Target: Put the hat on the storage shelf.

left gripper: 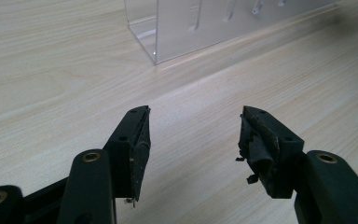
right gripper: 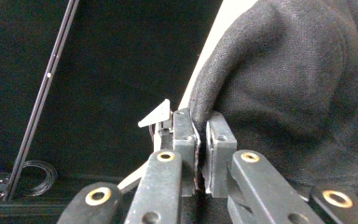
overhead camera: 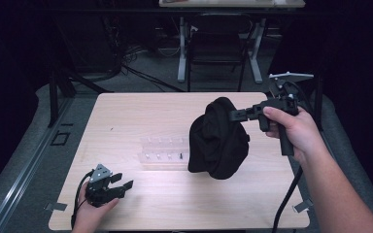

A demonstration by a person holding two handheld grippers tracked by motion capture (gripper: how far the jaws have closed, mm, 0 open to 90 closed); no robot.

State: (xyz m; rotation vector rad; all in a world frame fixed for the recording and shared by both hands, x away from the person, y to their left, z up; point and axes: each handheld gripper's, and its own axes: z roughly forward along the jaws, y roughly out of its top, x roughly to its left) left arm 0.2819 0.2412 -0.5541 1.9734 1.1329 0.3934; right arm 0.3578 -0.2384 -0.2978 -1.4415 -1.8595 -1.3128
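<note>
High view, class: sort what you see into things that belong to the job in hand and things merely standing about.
In the job: black cloth, pinched and hanging from the right gripper; clear plastic rack beside it on the table.

Standing about: open left gripper, resting near the table's front edge; dark chair beyond the table.

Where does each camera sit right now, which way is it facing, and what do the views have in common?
High view: above the person's side, looking forward and down on the wooden table; both forearms enter from below, the right hand-held gripper lifting a black cloth.
Left gripper view: rides the left hand-held gripper, low over the table, open jaws facing the clear plastic rack.
Right gripper view: rides the right hand-held gripper, jaws pinching the cloth.
Shared: rack in high and left views; cloth in high and right views.
</note>
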